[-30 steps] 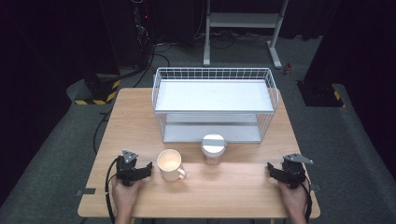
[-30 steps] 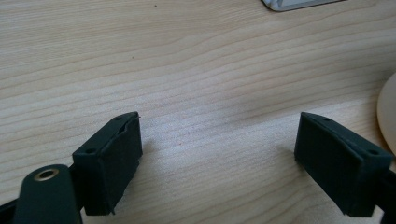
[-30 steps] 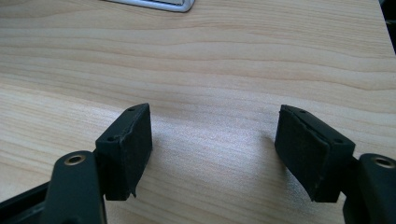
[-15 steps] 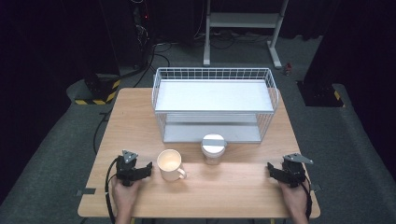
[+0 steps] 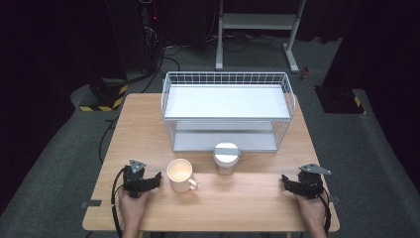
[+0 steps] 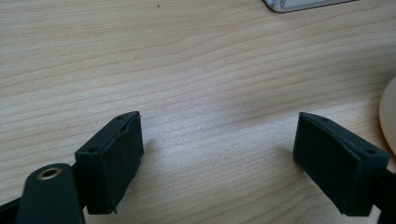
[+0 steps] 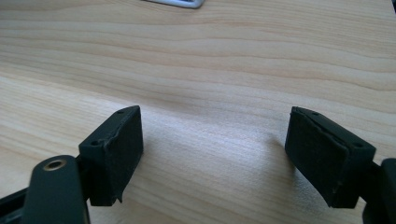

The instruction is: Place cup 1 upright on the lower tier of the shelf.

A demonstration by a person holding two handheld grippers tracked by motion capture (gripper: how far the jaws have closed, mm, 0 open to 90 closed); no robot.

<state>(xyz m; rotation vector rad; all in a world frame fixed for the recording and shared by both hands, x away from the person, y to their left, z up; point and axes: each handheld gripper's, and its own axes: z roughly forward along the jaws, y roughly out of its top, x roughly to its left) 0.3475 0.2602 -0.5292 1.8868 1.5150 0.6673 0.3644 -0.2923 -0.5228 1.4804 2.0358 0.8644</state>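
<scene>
**Grippers parked, cup and jar waiting**

Tabletop from the high view: I count one cream ceramic mug [image 5: 180,174], one clear jar with a grey lid [image 5: 226,157], and one white two-tier wire rack [image 5: 228,110], all on the pale wooden table [image 5: 247,203]. The mug stands just right of my left gripper [image 5: 154,178], handle turned toward me; the jar stands near it, right in front of the rack's lower shelf. My right gripper [image 5: 286,181] rests well apart from both, near the right edge.

Left gripper view: jaws stand wide with bare wood between them, nothing held. The mug's rim edges in at the far right [image 6: 388,116].

Right gripper view: jaws have just been opening and now stand apart over empty wood, nothing between them. A corner of the rack's base [image 7: 180,3] shows at the top.

To start well, I judge the left should slide right and take the mug by its wall, low and square, keeping clear of the handle.
</scene>
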